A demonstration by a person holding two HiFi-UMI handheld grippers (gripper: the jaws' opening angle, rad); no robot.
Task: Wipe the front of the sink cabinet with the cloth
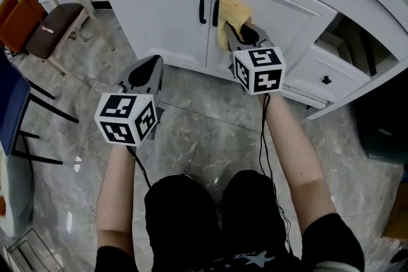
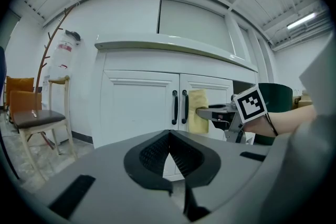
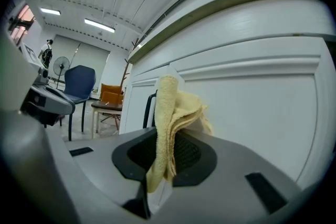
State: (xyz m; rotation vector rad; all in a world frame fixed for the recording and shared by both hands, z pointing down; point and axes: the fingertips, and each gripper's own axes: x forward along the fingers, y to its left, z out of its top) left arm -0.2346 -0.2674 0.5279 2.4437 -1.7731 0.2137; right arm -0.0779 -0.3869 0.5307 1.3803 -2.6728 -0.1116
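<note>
The white sink cabinet point(image 1: 162, 3) has two doors with black handles point(image 1: 203, 5). My right gripper point(image 1: 237, 30) is shut on a folded yellow cloth point(image 1: 231, 14), which presses against the right door beside the handles. In the right gripper view the yellow cloth point(image 3: 169, 126) stands pinched between the jaws, close to the right door point(image 3: 252, 113). My left gripper point(image 1: 148, 71) hangs lower and to the left, above the floor and away from the cabinet, jaws closed on nothing. From the left gripper view, the cloth point(image 2: 198, 111) and right gripper point(image 2: 218, 112) show at the right door.
An open drawer point(image 1: 331, 67) juts out at the cabinet's right. A wooden chair with a brown seat point(image 1: 54, 19) stands at the left, a dark blue chair point(image 1: 13, 111) nearer. A dark bin point(image 1: 382, 118) sits at far right. The floor is grey marble tile point(image 1: 197, 130).
</note>
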